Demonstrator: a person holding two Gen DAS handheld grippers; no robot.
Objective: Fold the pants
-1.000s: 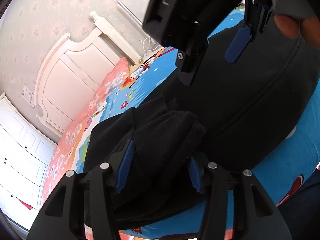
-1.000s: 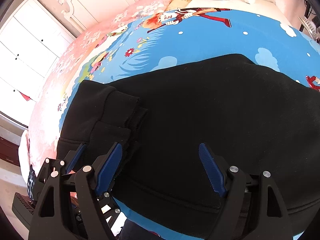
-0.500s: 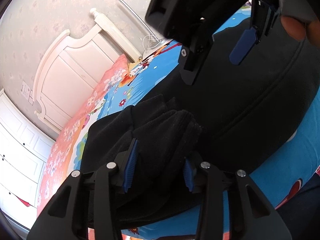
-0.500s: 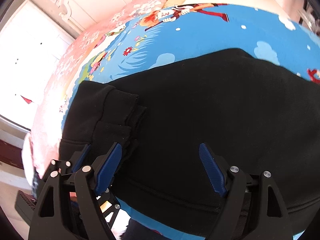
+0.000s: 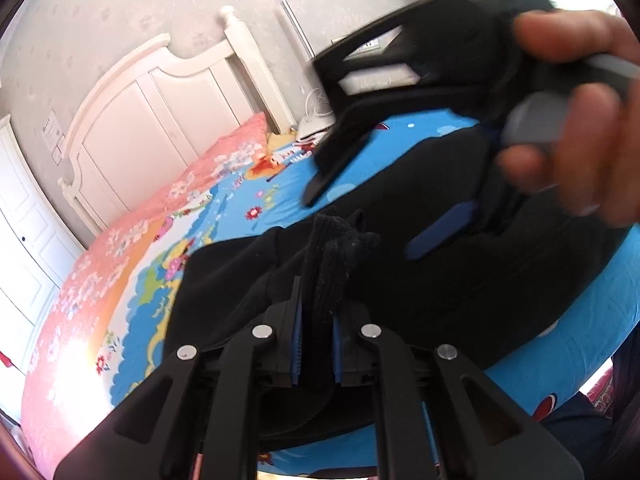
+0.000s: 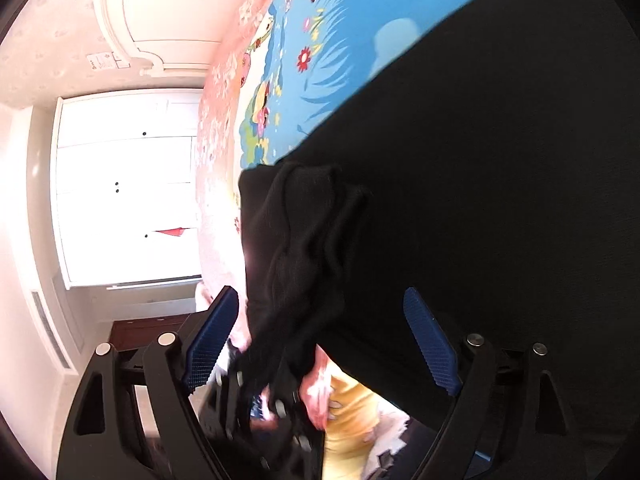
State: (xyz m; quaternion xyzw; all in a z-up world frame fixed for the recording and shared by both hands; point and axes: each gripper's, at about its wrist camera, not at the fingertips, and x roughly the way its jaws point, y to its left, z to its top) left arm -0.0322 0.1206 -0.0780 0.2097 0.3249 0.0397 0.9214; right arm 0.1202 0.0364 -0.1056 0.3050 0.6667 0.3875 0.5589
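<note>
Left hand-held gripper (image 5: 316, 344) has just clamped shut on bunched hem of the black pants (image 5: 460, 280), which lie on the bed (image 5: 224, 216). Right hand-held gripper (image 6: 320, 344) has lifted away w/ jaws wide, holding nothing. Prob. ready to carry the fold over.

no legible text, small wall notice (image 5: 51, 131) beside headboard too blurred to read

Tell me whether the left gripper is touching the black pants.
Touching. The left wrist view shows the left gripper with its blue pads pressed on both sides of a bunched fold of the black pants.
</note>
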